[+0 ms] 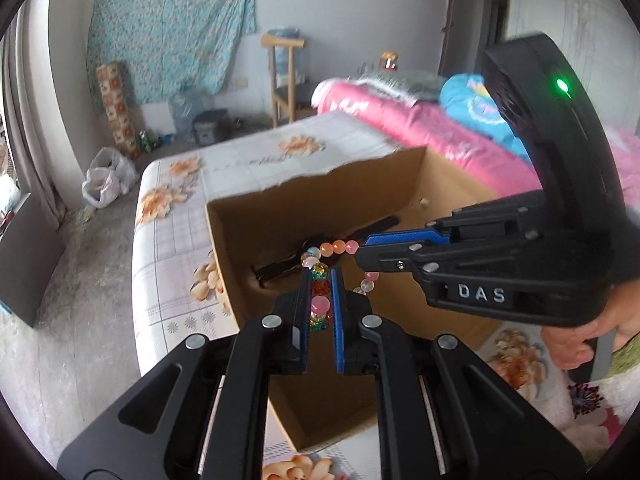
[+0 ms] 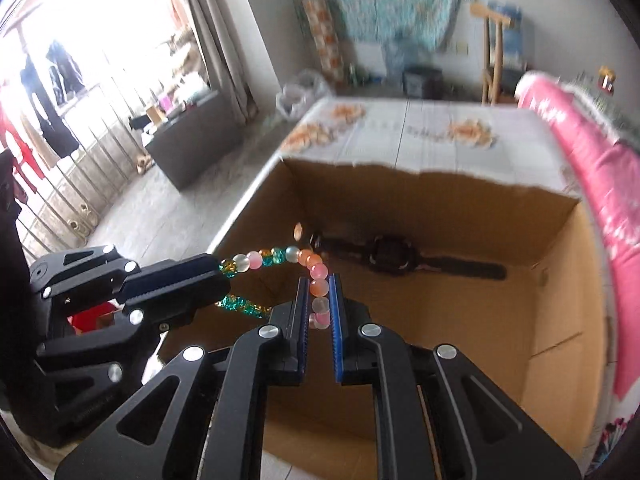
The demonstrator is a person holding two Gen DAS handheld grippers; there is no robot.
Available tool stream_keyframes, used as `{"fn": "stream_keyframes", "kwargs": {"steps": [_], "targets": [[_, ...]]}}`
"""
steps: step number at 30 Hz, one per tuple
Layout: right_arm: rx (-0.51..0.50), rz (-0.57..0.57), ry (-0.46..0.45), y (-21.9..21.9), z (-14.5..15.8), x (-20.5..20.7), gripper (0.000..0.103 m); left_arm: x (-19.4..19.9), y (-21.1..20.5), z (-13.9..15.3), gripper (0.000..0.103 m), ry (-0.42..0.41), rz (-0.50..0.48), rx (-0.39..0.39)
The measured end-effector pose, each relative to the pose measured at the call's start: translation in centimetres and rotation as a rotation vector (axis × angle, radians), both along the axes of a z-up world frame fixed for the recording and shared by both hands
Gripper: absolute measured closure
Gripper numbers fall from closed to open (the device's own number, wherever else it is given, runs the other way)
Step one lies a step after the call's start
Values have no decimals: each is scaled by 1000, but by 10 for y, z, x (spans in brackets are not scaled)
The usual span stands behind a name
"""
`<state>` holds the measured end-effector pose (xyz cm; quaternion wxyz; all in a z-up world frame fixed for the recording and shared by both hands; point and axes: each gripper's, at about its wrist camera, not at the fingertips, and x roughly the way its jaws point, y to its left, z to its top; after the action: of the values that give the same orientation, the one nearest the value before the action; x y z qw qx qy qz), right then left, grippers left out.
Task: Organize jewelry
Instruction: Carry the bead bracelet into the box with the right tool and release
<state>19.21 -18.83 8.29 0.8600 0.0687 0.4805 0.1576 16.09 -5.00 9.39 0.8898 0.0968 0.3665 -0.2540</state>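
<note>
A bracelet [image 1: 338,246] of pink, orange, white and glittery green beads hangs stretched between both grippers above an open cardboard box [image 1: 256,216]. My left gripper [image 1: 321,274] is shut on one side of the bracelet, with beads lined up between its blue pads. My right gripper [image 1: 360,249] comes in from the right, shut on the other side. In the right wrist view the right gripper [image 2: 319,280] clamps pink and white beads of the bracelet [image 2: 276,257], and the left gripper [image 2: 222,276] grips it from the left. A black watch [image 2: 390,258] lies on the floor of the box [image 2: 420,200].
The box stands on a bed with a white floral sheet [image 1: 248,160]. A rolled pink quilt [image 1: 420,120] lies along the right side. A hand [image 1: 572,344] holds the right gripper's handle. On the floor beyond are a wooden chair [image 1: 286,80], plastic bags [image 1: 106,178] and a dark cabinet [image 2: 188,140].
</note>
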Motion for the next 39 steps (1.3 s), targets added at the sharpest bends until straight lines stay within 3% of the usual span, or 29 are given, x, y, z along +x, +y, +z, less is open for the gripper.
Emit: {"fn": "stream_keyframes", "kwargs": {"steps": [2, 4, 10, 14, 18, 22, 31, 39], "targets": [[18, 11, 75, 8, -16, 11, 92, 6, -1, -15, 94, 42, 8, 32], [55, 12, 136, 9, -30, 19, 92, 6, 2, -22, 87, 50, 18, 42], [159, -9, 140, -5, -36, 16, 92, -4, 13, -22, 86, 22, 47, 22], [206, -44, 93, -23, -23, 1, 91, -12, 20, -13, 86, -3, 64, 0], [231, -88, 16, -41, -7, -19, 77, -27, 28, -5, 83, -18, 67, -53], [238, -130, -67, -53, 10, -45, 65, -47, 29, 1, 70, -44, 41, -99], [194, -158, -194, -58, 30, -98, 43, -81, 18, -5, 44, -54, 23, -102], [154, -155, -238, -61, 35, -131, 30, -107, 10, -21, 35, -28, 5, -66]]}}
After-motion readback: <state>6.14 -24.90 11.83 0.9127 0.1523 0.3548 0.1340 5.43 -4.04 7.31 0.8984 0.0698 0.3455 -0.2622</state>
